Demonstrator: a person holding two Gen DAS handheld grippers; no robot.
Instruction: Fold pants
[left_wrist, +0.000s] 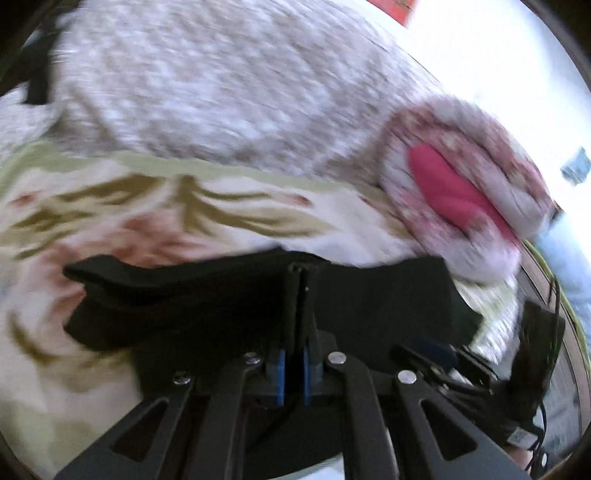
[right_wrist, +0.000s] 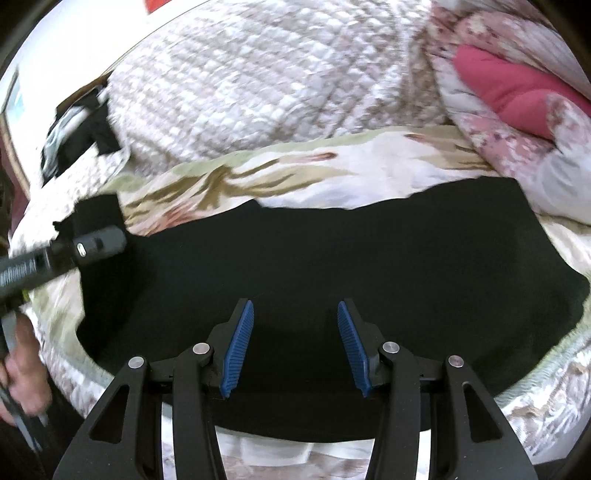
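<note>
Clearly mid-fold: black pants (right_wrist: 332, 266) spread flat across a floral bedsheet (right_wrist: 229, 184), with a quilted grey-white blanket (right_wrist: 258, 81) bunched behind and a pink-patterned comforter (right_wrist: 517, 92) off to the far right. Left gripper (left_wrist: 300, 273) with jaws pressed together on a dark fold of the pants, fabric bunching to either side of the closed fingers; also visible in the right wrist view at the left edge of the cloth (right_wrist: 88, 247), held by a hand (right_wrist: 22, 373). Right gripper (right_wrist: 295, 314) poised low over the near middle of the pants, jaws spread wide, blue pads (right_wrist: 240, 347) apart with nothing between them. Probably carrying one end or edge of the garment across to lay it over the rest, though blur makes the exact part hard to tell. Next move likely calls for the right gripper to pin or pinch the cloth on its side, so both ends travel together and the fold lands square instead of dragging the sheet.
</note>
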